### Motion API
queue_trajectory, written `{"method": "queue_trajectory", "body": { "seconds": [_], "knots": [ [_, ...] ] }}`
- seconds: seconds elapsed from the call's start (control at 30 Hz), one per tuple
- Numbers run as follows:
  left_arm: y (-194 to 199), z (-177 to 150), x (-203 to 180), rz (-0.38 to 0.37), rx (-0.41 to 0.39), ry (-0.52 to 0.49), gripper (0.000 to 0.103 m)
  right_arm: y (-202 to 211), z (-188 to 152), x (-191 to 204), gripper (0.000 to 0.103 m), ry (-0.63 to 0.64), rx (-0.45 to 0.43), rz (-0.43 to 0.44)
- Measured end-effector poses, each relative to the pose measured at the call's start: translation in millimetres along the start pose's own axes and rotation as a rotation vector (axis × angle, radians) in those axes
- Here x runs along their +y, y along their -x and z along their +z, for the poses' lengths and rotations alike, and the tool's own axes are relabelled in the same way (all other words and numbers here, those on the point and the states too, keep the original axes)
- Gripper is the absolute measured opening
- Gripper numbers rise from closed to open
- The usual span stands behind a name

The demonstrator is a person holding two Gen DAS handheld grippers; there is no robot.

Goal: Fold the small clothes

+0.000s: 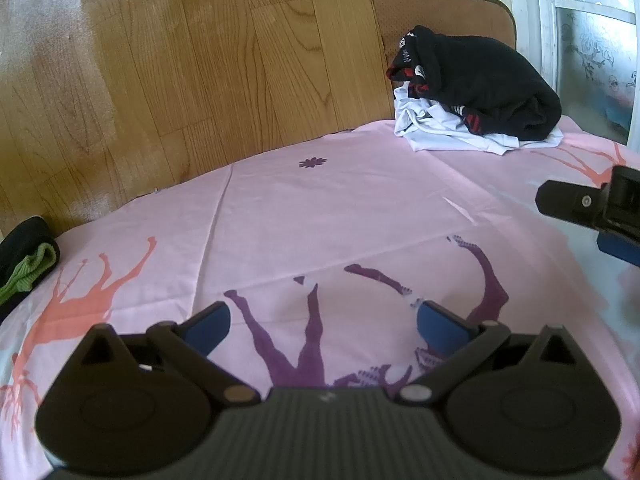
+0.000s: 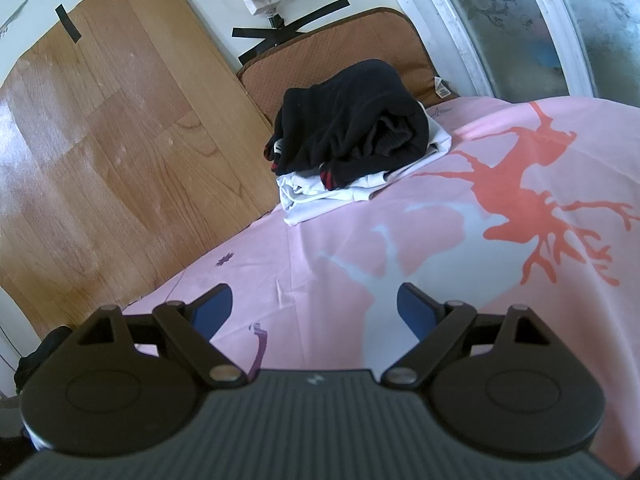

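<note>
Left tongs (image 1: pixel 322 320) and right tongs (image 2: pixel 314 306): both released, empty, above pink sheet (image 1: pixel 360 208) | clothes pile (image 2: pixel 352 144): black on white, unfolded, far edge | folded dark-green item (image 1: pixel 24 256): left edge | folding seems barely begun

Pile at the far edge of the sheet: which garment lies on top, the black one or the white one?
The black garment is on top, bunched and showing red trim; the white garment lies flattened beneath it on the pink sheet.
</note>
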State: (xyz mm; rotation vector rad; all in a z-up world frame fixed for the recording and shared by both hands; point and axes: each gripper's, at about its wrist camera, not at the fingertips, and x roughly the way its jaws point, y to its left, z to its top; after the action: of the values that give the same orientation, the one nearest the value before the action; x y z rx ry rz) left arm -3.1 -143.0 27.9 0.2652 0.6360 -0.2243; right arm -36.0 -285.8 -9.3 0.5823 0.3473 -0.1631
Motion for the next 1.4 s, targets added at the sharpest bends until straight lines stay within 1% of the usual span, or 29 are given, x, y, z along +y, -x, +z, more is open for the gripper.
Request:
{"method": "queue_trajectory", "body": {
  "seconds": [0.57, 1.1, 1.4],
  "knots": [
    [0.2, 0.1, 0.3, 0.003, -0.001, -0.003, 0.103, 0.3, -0.3, -0.1, 0.091, -0.001, -0.002, 0.001],
    [4.8, 0.9, -1.6, 0.038, -0.029, -0.014, 0.103, 0.2, -0.9, 0.7, 0.091, -0.001, -0.001, 0.0],
    [5.8, 0.9, -1.7, 0.041, -0.033, -0.012, 0.103, 0.8, -0.7, 0.6, 0.091, 0.0, 0.0, 0.0]
  ]
}}
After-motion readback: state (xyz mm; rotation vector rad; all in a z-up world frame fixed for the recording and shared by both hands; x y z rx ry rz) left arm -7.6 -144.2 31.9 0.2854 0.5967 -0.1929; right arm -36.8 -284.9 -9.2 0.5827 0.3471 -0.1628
